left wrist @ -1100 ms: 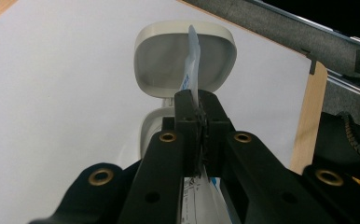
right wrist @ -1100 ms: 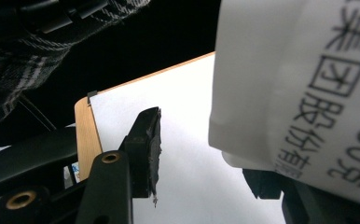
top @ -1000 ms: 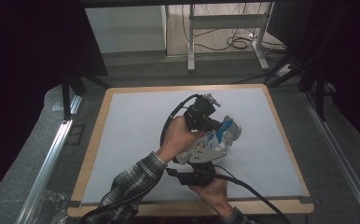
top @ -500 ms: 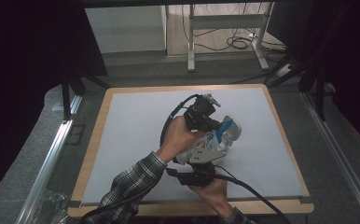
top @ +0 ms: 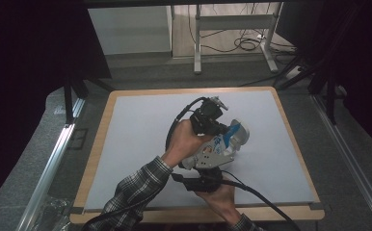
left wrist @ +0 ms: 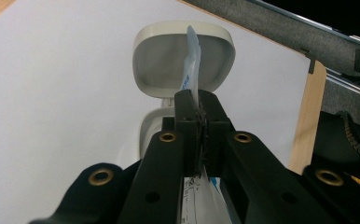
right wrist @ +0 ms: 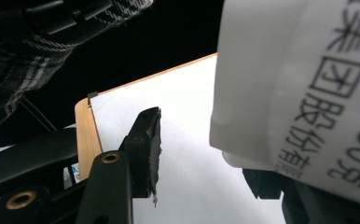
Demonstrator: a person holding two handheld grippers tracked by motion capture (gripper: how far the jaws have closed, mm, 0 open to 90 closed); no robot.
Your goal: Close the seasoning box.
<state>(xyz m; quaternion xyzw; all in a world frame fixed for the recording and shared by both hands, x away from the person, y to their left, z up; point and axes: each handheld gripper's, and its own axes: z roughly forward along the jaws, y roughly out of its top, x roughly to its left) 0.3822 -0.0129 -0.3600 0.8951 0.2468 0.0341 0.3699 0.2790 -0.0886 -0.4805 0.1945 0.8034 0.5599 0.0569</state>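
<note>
Left gripper (left wrist: pixel 199 116): jaws pinched shut on a thin white-and-blue sheet (left wrist: pixel 192 60) that stands up edge-on between them. From the left gripper view the sheet rises in front of the open flip lid (left wrist: pixel 162 60) of a white container; the lid is tilted back, hollow side toward the camera. Can't tell whether the sheet touches the lid.

High view: left hand (top: pixel 186 142) holds the left gripper (top: pixel 218 126) over the middle of the table (top: pixel 102 120), jaws pointing right toward the blue-and-white part of the container (top: pixel 222 144). The container is held up off the white table mat (top: pixel 140 125), slightly right of centre, between the two hands. Plaid sleeve (top: pixel 136 192) comes in from the bottom left.

Right gripper (top: pixel 198 184) sits under the container near the front table edge, right hand (top: pixel 220 199) below it, cable (top: pixel 266 204) trailing off to the bottom right. Right gripper view: jaws stand apart, left jaw clear of everything, white container body (right wrist: pixel 299 93) with black printed characters right against the lens on the right side and covering the right jaw. Whether that jaw touches the container, can't tell. Looks open, not clamped.
</note>
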